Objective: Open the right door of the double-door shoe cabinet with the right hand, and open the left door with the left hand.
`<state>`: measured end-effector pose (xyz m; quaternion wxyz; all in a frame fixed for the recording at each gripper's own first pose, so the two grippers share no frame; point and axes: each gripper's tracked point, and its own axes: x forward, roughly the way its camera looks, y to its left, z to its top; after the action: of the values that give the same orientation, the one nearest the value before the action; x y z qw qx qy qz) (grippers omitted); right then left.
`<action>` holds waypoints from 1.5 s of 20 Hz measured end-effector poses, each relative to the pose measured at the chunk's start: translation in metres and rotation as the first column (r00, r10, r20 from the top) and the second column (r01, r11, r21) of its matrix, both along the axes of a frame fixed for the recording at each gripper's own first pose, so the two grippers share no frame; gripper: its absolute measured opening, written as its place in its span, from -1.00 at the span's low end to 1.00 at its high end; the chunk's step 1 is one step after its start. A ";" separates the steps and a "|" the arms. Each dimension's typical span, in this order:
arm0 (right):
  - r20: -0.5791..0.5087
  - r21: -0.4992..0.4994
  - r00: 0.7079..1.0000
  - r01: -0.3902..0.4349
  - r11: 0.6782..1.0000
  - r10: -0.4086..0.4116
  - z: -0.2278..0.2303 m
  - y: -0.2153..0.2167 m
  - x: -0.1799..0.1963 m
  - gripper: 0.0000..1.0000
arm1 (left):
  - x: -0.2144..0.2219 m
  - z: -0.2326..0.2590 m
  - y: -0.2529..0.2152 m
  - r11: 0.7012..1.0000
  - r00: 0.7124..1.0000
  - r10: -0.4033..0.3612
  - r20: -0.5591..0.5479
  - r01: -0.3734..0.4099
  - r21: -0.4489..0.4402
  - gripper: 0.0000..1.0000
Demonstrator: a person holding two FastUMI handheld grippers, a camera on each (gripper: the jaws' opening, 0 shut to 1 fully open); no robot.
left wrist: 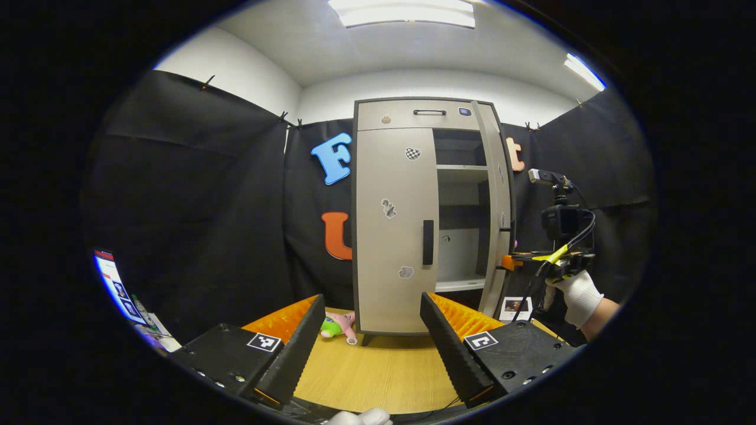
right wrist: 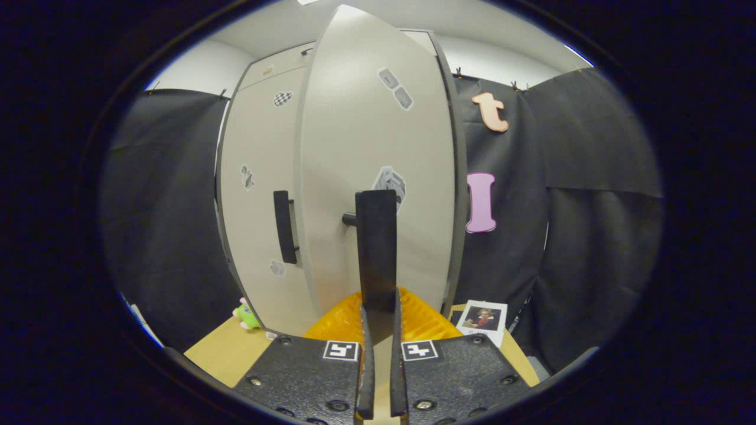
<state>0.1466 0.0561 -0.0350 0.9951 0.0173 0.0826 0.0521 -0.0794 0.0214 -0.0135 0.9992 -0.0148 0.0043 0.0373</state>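
A staged recording booth, not a home.
Black cloth walls [left wrist: 195, 195], a tripod-mounted black camera [left wrist: 561, 218], white ceiling light panels [left wrist: 401, 13], one pale grey double-door cabinet [left wrist: 393, 236].

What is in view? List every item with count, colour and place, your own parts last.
shoe cabinet: 1, beige, on table
left door: 1, beige, closed
right door: 1, beige, swung open
plush toy: 1, green and pink, by cabinet's foot
portrait photo: 1, table, right of cabinet
camera on tripod: 1, black, right of cabinet
table: 1, wood
gloved hand: 1, white, holding right gripper
left gripper: 1, open, facing left door
right gripper: 1, shut on right door handle
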 end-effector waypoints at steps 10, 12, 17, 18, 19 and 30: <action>0.015 -0.032 0.997 0.079 0.996 -0.078 -0.002 -0.058 -0.011 -0.89 | 0.017 0.002 -0.031 0.996 0.996 -0.086 -0.001 0.086 -0.016 0.94; 0.023 -0.036 0.996 0.086 0.996 -0.085 -0.001 -0.069 -0.013 -0.92 | 0.021 0.002 -0.034 0.995 0.995 -0.097 -0.002 0.097 -0.016 0.94; 0.031 -0.050 0.994 0.108 0.993 -0.106 -0.001 -0.095 -0.014 -0.93 | 0.033 0.001 -0.043 0.991 0.992 -0.129 0.000 0.129 -0.023 0.94; 0.032 -0.044 0.993 0.114 0.993 -0.113 -0.001 -0.099 -0.013 -0.98 | 0.035 0.002 -0.045 0.991 0.991 -0.132 0.002 0.132 -0.023 0.94; 0.030 -0.040 0.992 0.124 0.992 -0.123 -0.001 -0.105 -0.011 -0.98 | 0.036 0.003 -0.047 0.990 0.991 -0.136 0.003 0.136 -0.026 0.94; 0.028 0.022 0.989 0.144 0.989 -0.145 0.005 -0.130 -0.016 -0.93 | 0.049 0.000 -0.045 0.989 0.989 -0.149 -0.005 0.149 -0.023 0.94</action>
<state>0.1302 -0.0744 -0.0303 0.9971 0.0325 0.0658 -0.0192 -0.0307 -0.0238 -0.0138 0.9989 -0.0257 0.0093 -0.0374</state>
